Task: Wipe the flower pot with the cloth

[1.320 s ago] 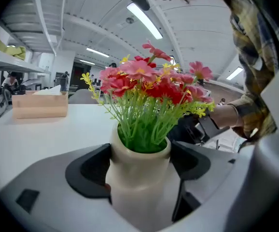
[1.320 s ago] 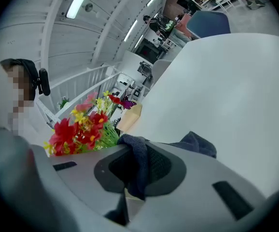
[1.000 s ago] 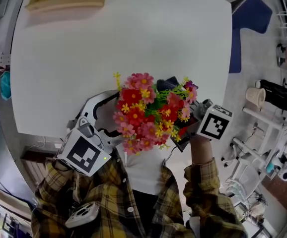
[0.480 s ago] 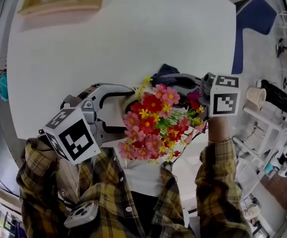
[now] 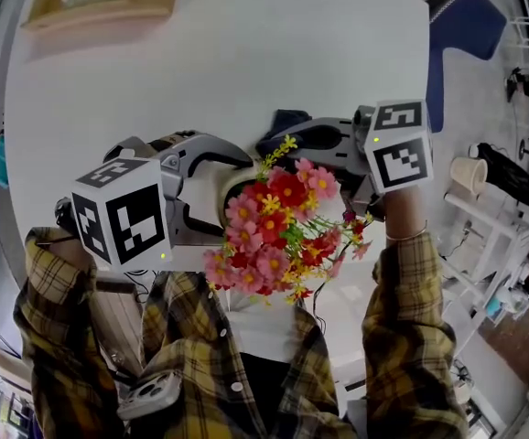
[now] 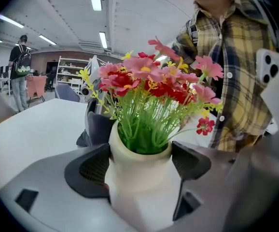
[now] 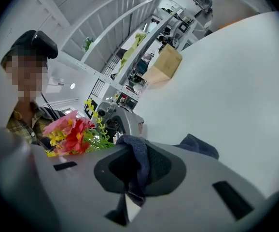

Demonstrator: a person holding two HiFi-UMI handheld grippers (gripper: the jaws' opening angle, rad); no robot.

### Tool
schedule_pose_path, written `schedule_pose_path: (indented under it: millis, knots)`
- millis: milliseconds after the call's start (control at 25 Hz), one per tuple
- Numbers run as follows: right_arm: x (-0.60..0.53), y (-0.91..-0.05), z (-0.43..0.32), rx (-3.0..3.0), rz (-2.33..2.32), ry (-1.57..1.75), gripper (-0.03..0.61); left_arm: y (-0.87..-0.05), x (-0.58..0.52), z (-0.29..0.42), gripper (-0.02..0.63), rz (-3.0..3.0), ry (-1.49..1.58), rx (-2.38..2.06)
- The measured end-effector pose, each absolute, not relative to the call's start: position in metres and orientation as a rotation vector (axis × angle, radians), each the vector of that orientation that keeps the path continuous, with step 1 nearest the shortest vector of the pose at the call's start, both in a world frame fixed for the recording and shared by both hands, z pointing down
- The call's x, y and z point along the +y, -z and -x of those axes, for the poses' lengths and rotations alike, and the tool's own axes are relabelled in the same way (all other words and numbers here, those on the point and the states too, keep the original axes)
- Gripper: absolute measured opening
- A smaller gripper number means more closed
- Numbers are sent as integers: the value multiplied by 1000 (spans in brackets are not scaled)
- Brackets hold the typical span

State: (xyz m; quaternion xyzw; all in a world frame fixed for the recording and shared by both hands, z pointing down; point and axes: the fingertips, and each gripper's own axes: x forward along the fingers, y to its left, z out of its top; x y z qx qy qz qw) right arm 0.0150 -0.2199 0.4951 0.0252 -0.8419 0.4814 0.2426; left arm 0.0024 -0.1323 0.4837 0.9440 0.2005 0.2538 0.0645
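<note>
A cream flower pot (image 6: 139, 178) with red, pink and yellow flowers (image 5: 278, 231) is held at its neck between the jaws of my left gripper (image 6: 140, 166), lifted near the table's front edge. In the head view the pot (image 5: 231, 190) shows just left of the blooms, with the left gripper (image 5: 208, 190) shut on it. My right gripper (image 7: 138, 169) is shut on a dark blue cloth (image 7: 138, 166), whose tail (image 5: 281, 128) hangs out beyond the jaws. That gripper (image 5: 287, 144) sits right behind the flowers, close to the pot's far side.
The white round table (image 5: 228, 62) stretches ahead. A wooden tray (image 5: 100, 3) stands at its far left. A blue chair (image 5: 457, 39) is off the table's right edge, with white shelving (image 5: 484, 236) on the floor beside it. A person stands far off (image 6: 20, 71).
The pot and flowers have been carried up and slightly right with the left gripper. The right gripper with the cloth has swung left over the table, coming in behind the flowers.
</note>
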Motion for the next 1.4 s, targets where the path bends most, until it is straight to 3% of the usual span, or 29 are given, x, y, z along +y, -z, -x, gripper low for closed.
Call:
schedule_pose_path:
  millis: [320,720,960,1400]
  knots:
    - [-214,-497,-41,-2379,-245,-1357,17,-491,-136,11,391,-2841,-643,107]
    - [-209,-498,-70,-2400,-883,-1464,17,-515,-113,48,390,-2585,-600,-652]
    - [-175,-496,-73,-2351,-1221,-1581,17,-493,-85,23,390,-2459,-324,-800]
    - [-136,-500,-52,-2296,-1390,-1688,17,-488,-103,32,397,-2428,-272,-958]
